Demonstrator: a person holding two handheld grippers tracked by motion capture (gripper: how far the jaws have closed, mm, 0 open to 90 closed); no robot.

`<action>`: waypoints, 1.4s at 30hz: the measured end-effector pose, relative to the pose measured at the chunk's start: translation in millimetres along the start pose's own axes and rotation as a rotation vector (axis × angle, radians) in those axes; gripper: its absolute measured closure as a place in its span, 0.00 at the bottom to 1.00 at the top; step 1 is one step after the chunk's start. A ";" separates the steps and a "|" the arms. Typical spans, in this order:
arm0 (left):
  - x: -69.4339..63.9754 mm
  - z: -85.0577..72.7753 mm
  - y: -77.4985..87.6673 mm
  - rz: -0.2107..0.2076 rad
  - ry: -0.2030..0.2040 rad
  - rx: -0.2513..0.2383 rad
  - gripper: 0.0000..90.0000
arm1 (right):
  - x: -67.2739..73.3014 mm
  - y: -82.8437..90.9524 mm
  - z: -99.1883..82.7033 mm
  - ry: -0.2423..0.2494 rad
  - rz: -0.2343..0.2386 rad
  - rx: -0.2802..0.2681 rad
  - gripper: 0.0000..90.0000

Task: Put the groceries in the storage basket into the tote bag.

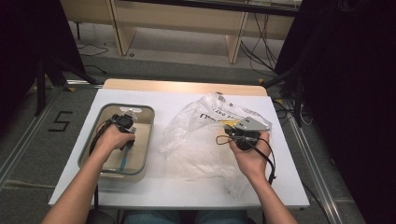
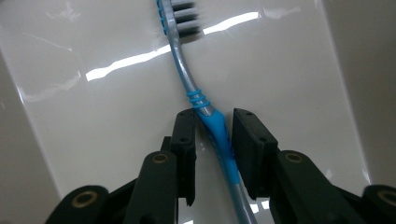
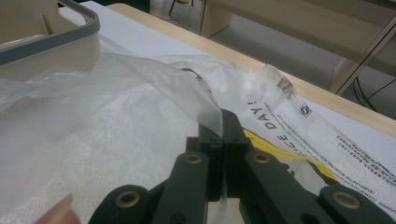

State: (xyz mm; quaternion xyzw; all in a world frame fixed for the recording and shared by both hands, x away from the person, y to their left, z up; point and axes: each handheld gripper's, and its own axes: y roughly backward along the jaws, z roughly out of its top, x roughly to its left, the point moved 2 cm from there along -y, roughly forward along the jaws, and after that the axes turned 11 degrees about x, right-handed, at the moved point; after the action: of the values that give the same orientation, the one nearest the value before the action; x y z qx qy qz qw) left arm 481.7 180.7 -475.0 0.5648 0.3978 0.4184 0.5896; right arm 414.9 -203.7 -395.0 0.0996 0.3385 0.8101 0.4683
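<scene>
Tray [image 1: 88, 140] walls box in the toothbrush [image 2: 212, 126]; access from above only. Right of tray: bare strip of table [image 1: 156, 179], then crumpled plastic bag [image 1: 196, 140] blocks the middle. Table edge near the tray's front stays passable.

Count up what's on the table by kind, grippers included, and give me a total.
Toothbrush: 1
Tray: 1
Plastic bag: 1
Grippers: 2, the left gripper and the right gripper
Total: 5
</scene>
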 end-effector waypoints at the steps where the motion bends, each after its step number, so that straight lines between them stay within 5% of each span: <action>1: 0.2 0.1 0.0 0.001 -0.002 0.002 0.79 | 0.0 -0.1 0.0 0.001 0.000 0.000 1.00; 18: 2.2 -0.2 0.4 0.018 -0.015 0.024 0.88 | 0.4 0.0 -0.3 0.000 0.001 0.001 1.00; 29: 0.0 -2.5 1.5 0.024 -0.090 0.041 0.89 | 1.0 -0.9 -0.4 0.001 0.003 0.005 1.00; 42: 1.2 -4.2 2.0 0.004 -0.101 0.025 0.89 | 0.5 -1.0 -0.5 0.001 0.002 0.004 1.00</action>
State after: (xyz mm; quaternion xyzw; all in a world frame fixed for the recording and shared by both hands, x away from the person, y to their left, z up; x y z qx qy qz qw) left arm 478.1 183.2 -473.2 0.5933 0.3716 0.3855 0.6010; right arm 415.1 -203.2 -396.1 0.1005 0.3402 0.8099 0.4672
